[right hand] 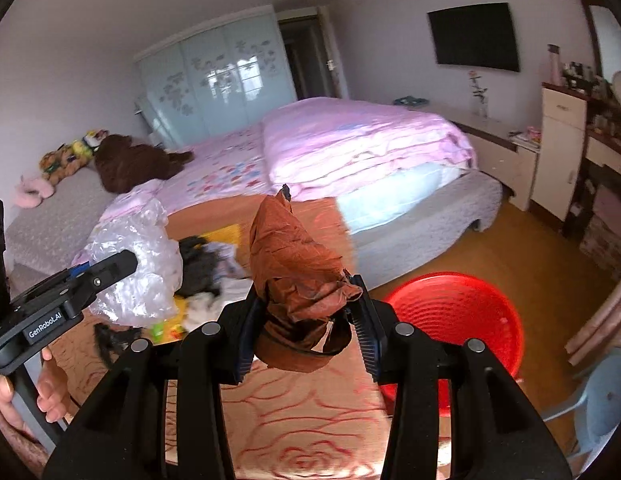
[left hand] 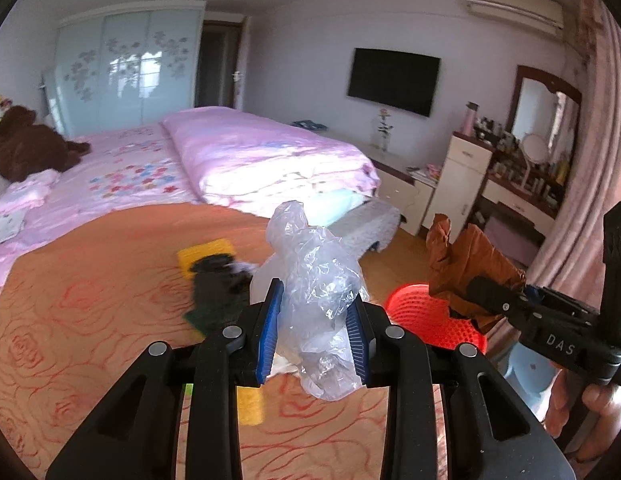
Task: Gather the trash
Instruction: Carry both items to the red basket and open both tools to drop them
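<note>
I have a clear plastic bag (left hand: pixel 314 280) clenched in my left jaws and brown paper (right hand: pixel 298 276) in my right, both beside the red basket (right hand: pixel 458 320), while more litter (right hand: pixel 206 276) waits on the counter (right hand: pixel 310 420).

Left hand-held gripper (left hand: pixel 315 322) tilted downward, jaws clamped on clear plastic bag (left hand: pixel 314 276). Right hand-held gripper (right hand: pixel 306 328) likewise tilted downward, clamped on crumpled brown paper (right hand: pixel 298 264).

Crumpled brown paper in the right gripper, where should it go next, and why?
Probably carry the crumpled brown paper rightwards over the red mesh plastic basket and let go. The right gripper is shut on it above the orange rose-patterned tabletop, and the basket stands open just beside.
</note>
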`<state>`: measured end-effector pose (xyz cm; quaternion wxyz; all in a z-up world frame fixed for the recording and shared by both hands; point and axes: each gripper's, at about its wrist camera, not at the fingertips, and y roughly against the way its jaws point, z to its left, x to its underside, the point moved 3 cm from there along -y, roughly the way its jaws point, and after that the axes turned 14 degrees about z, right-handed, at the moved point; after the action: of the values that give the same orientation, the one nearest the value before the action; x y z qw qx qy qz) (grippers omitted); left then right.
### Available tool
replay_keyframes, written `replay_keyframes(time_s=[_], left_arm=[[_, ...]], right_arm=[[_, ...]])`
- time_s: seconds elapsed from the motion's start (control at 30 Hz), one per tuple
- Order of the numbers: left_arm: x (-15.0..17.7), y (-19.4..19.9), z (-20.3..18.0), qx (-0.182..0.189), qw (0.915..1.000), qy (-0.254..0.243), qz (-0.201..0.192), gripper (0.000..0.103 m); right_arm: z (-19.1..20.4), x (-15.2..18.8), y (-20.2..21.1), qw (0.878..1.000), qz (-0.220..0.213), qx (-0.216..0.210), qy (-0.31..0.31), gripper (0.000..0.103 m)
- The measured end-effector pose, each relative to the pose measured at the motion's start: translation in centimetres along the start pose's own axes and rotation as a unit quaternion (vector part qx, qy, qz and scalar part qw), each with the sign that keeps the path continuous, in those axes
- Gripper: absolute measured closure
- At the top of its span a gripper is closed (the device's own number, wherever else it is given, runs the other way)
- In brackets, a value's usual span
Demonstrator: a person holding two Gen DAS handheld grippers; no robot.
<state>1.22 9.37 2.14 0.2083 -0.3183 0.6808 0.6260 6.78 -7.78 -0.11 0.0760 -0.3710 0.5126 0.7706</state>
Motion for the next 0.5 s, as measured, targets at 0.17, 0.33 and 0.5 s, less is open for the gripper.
replay_keyframes(time_s=[0.17,0.33,0.5], left_arm=[[-1.0,-2.5,-3.2,0.019,0.9991,-0.034,0.017,0.074],[-1.5,-5.1,-6.9,0.028,0.9960,-0.078,0.034,0.074],[-1.4,-8.9,-10.2,0.047,0.9900,-0.114,0.068,0.074]], right_arm=[[-3.1,0.4,0.5,0.999,-0.004,0.030,-0.023,0.062],[-5.7,1.1,0.1,0.998,0.004,0.053,-0.046,0.062],[-8.3,2.2,-1.3,0.994,0.022,0.071,-0.073,0.061]])
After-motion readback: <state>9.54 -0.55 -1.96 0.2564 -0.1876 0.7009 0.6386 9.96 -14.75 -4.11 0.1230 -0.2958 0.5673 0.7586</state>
